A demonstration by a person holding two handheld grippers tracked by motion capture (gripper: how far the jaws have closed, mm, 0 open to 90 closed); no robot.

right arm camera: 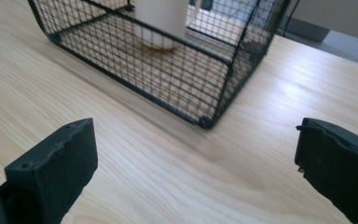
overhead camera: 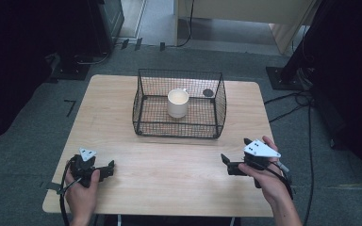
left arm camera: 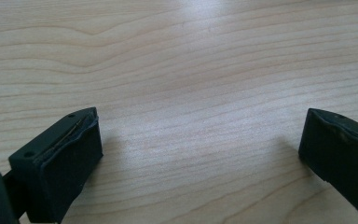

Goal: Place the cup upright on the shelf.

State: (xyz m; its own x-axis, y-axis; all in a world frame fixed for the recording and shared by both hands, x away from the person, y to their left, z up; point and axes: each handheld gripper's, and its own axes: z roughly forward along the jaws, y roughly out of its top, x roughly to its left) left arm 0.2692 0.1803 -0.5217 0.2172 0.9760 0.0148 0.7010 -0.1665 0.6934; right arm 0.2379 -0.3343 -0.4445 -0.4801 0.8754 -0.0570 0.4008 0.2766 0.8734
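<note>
The left gripper point(left arm camera: 200, 149) hangs wide apart over bare wooden table point(left arm camera: 191, 70).

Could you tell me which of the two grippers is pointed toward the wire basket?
The right gripper: its own view looks at the basket with the cup inside, whereas the left gripper faces bare table.
</note>
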